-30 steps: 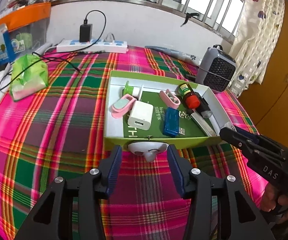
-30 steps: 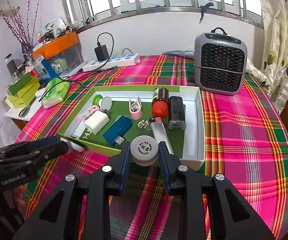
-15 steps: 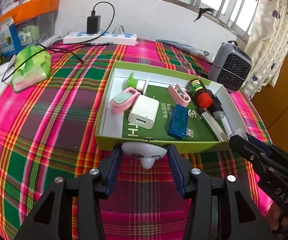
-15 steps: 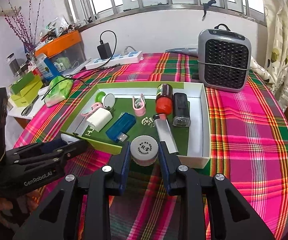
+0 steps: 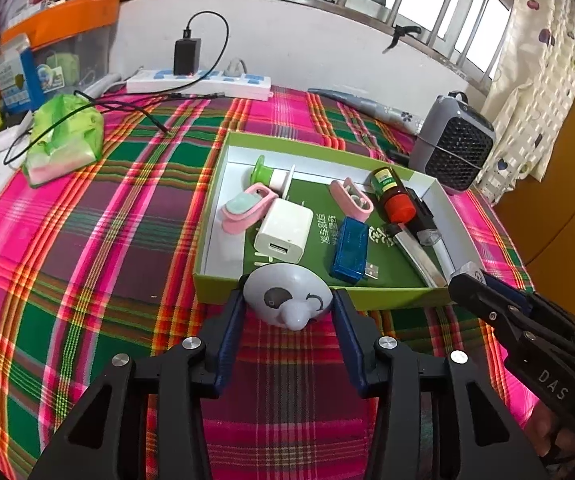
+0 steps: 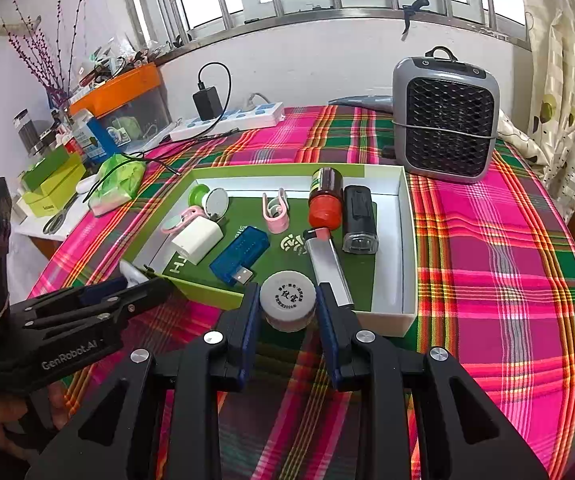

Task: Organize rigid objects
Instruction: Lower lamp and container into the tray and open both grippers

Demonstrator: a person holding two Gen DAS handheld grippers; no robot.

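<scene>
— What is the left claw [image 5: 287, 312] doing?
— It is pinching a pale face-printed toy [image 5: 287, 296] at the near wall of the green box [image 5: 223, 284].
— And the right claw [image 6: 287, 306]?
— It is gripping a round grey jar [image 6: 287, 300] over the box's near edge, beside the silver lighter [image 6: 329, 264] lying inside.

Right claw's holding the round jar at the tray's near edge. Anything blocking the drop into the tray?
Partly. The silver lighter lies just beyond the jar, the blue USB stick to its left. Bare green floor between them looks narrow.
</scene>
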